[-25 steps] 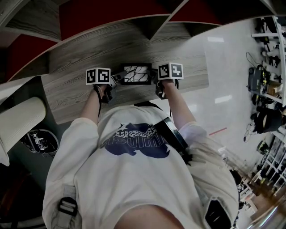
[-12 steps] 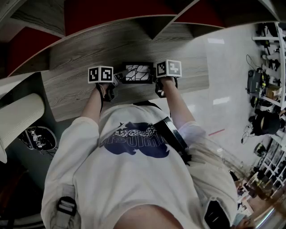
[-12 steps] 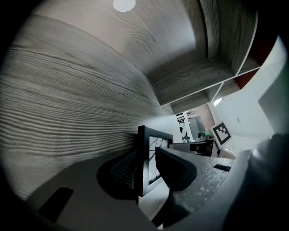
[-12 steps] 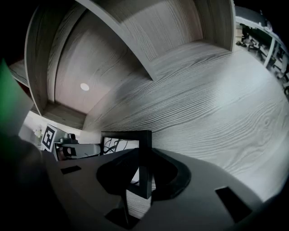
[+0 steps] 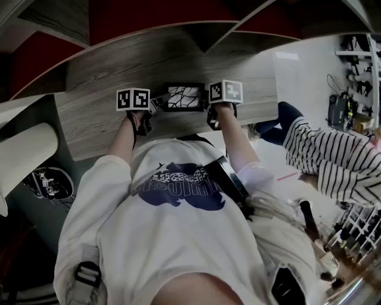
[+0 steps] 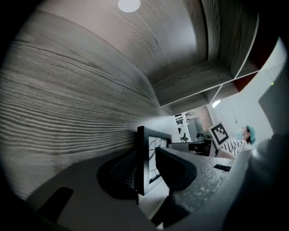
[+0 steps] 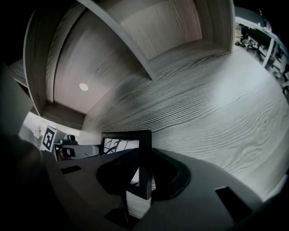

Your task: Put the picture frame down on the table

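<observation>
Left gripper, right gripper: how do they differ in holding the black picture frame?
The left gripper clamps the left edge of the black rectangular picture frame; the right gripper clamps its right edge. The left gripper's marker cube bears a different pattern from the right gripper's. Both are shut on it.

The picture frame (image 5: 183, 97) is black, and its picture is white with black branching lines. The surface (image 5: 107, 122) is grey wood with a fine streaked grain, and the shelf boards (image 5: 238, 24) above it have the same grey grain. The back panels (image 5: 137, 15) between them are dark red. The left gripper (image 5: 156, 105) and right gripper (image 5: 206, 105) each carry a white cube printed with black square markers, and their jaws are dark grey, near black. The person's shirt (image 5: 178, 238) is off-white with a dark blue print. A second person (image 5: 333, 164) wears black-and-white stripes and dark blue trousers. The floor (image 5: 297, 83) is pale and glossy.
</observation>
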Demonstrator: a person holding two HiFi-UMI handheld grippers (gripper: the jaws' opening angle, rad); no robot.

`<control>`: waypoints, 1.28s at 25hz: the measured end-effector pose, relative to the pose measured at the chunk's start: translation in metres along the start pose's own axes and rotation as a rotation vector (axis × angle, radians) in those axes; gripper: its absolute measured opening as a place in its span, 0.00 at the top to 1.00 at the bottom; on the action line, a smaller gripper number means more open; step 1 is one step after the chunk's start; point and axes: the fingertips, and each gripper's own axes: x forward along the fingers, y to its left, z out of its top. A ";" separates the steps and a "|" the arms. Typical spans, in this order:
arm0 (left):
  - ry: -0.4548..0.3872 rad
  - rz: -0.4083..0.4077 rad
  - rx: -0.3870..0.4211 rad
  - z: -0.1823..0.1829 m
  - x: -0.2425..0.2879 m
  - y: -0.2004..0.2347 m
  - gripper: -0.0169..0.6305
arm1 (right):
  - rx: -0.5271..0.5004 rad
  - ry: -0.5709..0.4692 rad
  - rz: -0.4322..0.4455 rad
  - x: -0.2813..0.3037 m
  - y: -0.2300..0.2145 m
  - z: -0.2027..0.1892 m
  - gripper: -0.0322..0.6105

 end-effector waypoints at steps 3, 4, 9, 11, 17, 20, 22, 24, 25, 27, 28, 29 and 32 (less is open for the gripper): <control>-0.001 0.001 -0.006 0.000 -0.002 0.002 0.77 | 0.006 0.001 -0.008 -0.004 0.004 0.000 0.82; -0.001 0.002 -0.007 0.000 -0.003 0.004 0.77 | 0.007 0.000 -0.008 -0.004 0.003 0.000 0.82; -0.006 0.002 -0.014 0.001 -0.005 0.006 0.77 | 0.016 -0.002 -0.006 -0.002 0.001 -0.001 0.82; -0.004 0.005 -0.014 0.001 -0.006 0.007 0.77 | 0.011 -0.007 -0.014 0.001 -0.001 -0.001 0.82; -0.024 0.007 -0.005 0.004 -0.013 0.007 0.77 | -0.018 0.008 -0.081 0.003 -0.001 -0.001 0.82; -0.038 0.003 0.012 0.008 -0.019 0.004 0.77 | -0.031 0.021 -0.114 0.006 -0.003 0.000 0.81; -0.046 0.005 0.020 0.010 -0.024 0.004 0.77 | -0.026 0.025 -0.126 0.006 -0.003 -0.001 0.81; -0.053 0.005 0.019 0.010 -0.028 0.005 0.77 | -0.016 0.023 -0.134 0.006 -0.003 -0.001 0.81; -0.056 0.005 0.019 0.010 -0.029 0.005 0.77 | -0.013 0.022 -0.139 0.005 -0.004 -0.001 0.81; -0.060 0.003 0.018 0.010 -0.030 0.005 0.77 | -0.015 0.025 -0.155 0.006 -0.005 0.000 0.81; -0.062 0.003 0.017 0.010 -0.031 0.005 0.77 | -0.019 0.030 -0.163 0.006 -0.005 0.000 0.81; -0.064 0.002 0.017 0.010 -0.032 0.005 0.77 | -0.021 0.034 -0.169 0.006 -0.005 0.000 0.81; -0.066 -0.003 0.016 0.011 -0.035 0.003 0.77 | -0.001 0.027 -0.162 0.005 -0.005 0.000 0.80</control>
